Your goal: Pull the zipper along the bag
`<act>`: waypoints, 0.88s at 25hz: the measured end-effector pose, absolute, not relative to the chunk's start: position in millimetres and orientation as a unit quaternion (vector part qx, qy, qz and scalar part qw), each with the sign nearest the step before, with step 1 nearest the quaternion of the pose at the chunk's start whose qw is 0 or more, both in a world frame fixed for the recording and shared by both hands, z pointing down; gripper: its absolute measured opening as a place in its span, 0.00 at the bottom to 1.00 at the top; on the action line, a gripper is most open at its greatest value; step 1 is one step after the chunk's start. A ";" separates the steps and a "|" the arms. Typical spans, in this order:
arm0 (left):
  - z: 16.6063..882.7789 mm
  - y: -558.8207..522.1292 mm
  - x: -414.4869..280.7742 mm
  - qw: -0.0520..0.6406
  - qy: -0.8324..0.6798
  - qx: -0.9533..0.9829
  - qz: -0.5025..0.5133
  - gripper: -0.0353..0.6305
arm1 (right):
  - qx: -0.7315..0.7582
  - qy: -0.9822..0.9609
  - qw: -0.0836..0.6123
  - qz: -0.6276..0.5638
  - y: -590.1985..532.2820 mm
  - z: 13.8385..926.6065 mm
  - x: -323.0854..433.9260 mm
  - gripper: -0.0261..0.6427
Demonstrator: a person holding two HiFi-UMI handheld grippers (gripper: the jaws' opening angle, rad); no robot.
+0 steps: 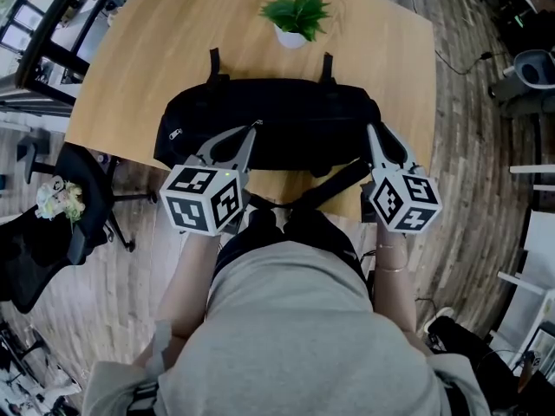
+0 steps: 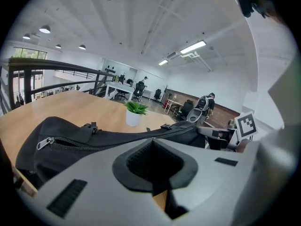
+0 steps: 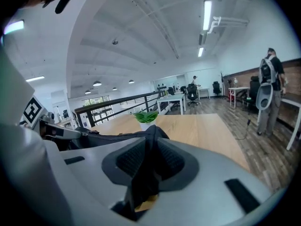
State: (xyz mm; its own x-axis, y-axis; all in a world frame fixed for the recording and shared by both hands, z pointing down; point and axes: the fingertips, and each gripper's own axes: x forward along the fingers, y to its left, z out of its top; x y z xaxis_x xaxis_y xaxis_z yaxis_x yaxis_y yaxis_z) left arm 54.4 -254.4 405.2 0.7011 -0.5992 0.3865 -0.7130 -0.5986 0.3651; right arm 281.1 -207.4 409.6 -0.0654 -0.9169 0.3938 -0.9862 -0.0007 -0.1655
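Note:
A black bag [image 1: 277, 120] lies across the wooden table [image 1: 173, 42], with its zipper running along the top. A silver zipper pull [image 1: 176, 133] sits at the bag's left end and also shows in the left gripper view [image 2: 43, 143]. My left gripper [image 1: 255, 126] is shut, its tips at the bag's top edge near the middle; I see nothing between its pads [image 2: 151, 142]. My right gripper [image 1: 371, 130] is at the bag's right end. A black band of the bag's fabric runs between its pads [image 3: 148, 147], and the jaws are shut on it.
A small potted plant [image 1: 296, 16] stands behind the bag on the table. A black strap [image 1: 334, 185] hangs from the bag's right end over the near table edge. A black office chair [image 1: 52, 224] stands on the floor at the left.

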 end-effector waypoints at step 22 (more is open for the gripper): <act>394.1 -249.9 53.6 0.240 -0.350 0.900 0.099 0.08 | 0.468 -0.836 0.285 0.021 -246.4 381.7 120.8 0.27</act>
